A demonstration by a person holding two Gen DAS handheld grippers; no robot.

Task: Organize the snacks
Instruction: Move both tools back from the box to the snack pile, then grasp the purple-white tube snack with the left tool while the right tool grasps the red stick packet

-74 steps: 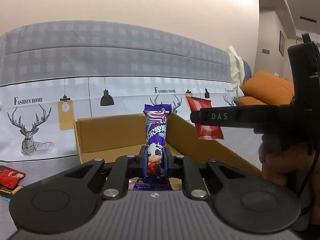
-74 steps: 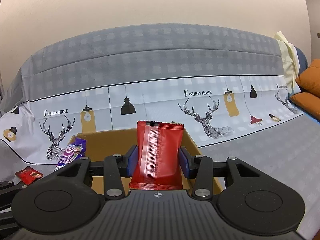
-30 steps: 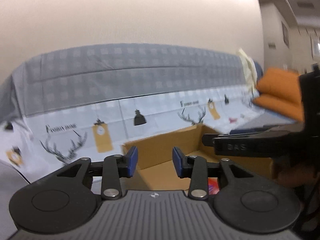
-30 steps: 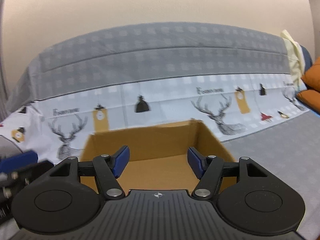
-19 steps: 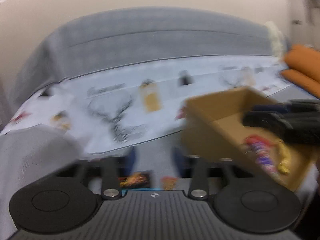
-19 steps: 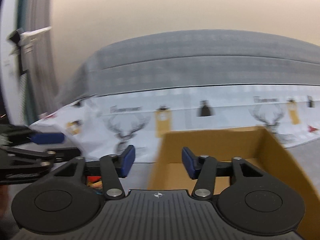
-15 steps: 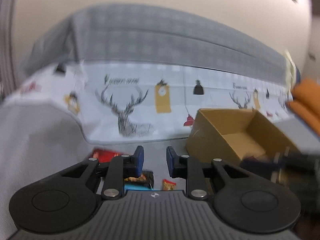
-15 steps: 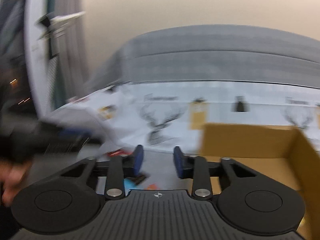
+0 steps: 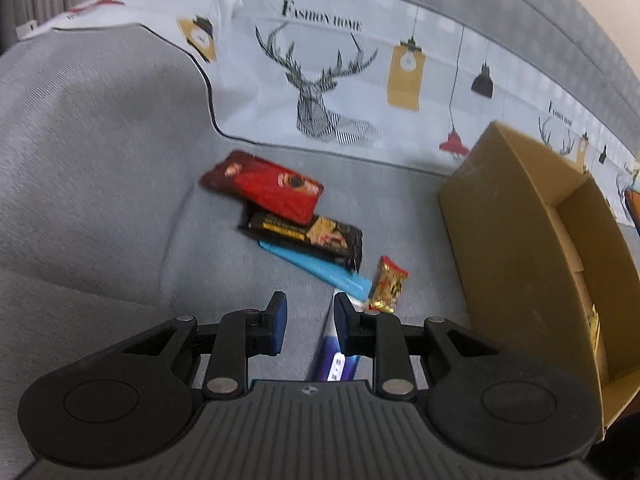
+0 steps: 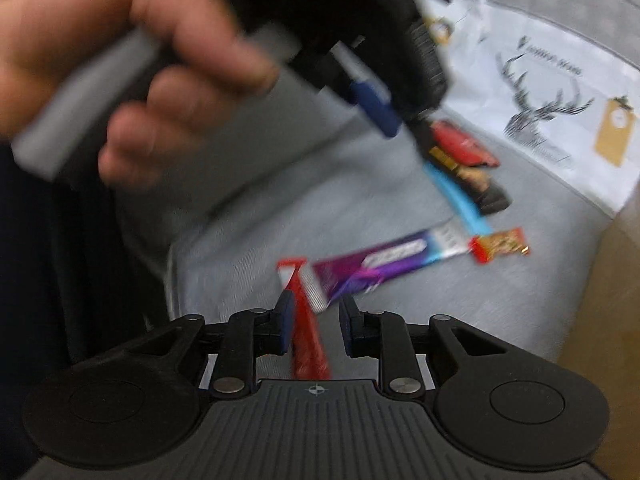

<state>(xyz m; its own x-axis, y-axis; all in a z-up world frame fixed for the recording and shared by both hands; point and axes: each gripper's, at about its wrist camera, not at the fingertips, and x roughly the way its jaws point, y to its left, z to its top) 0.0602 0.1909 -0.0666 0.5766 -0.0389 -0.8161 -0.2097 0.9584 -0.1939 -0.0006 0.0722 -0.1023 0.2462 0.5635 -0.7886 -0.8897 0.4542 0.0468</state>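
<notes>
Several snack packs lie on the grey sofa seat: a red pack (image 9: 262, 184), a black and gold bar (image 9: 304, 234), a light blue stick (image 9: 316, 270), a small red-gold candy (image 9: 389, 284) and a purple bar (image 9: 335, 356). My left gripper (image 9: 307, 320) is open and empty, low over the purple bar's end. My right gripper (image 10: 315, 326) is open over a red pack (image 10: 306, 332) beside the purple bar (image 10: 384, 262). The left gripper (image 10: 374, 106) and the hand holding it show at the upper left of the right wrist view.
An open cardboard box (image 9: 532, 240) stands on the seat to the right of the snacks, with some wrappers inside. A white deer-print cloth (image 9: 320, 92) covers the sofa back. A grey seat cushion (image 9: 80, 168) rises at the left.
Both grippers let go of their snacks over the box, swung left and tipped down. They now hang open over the loose snacks on the seat.
</notes>
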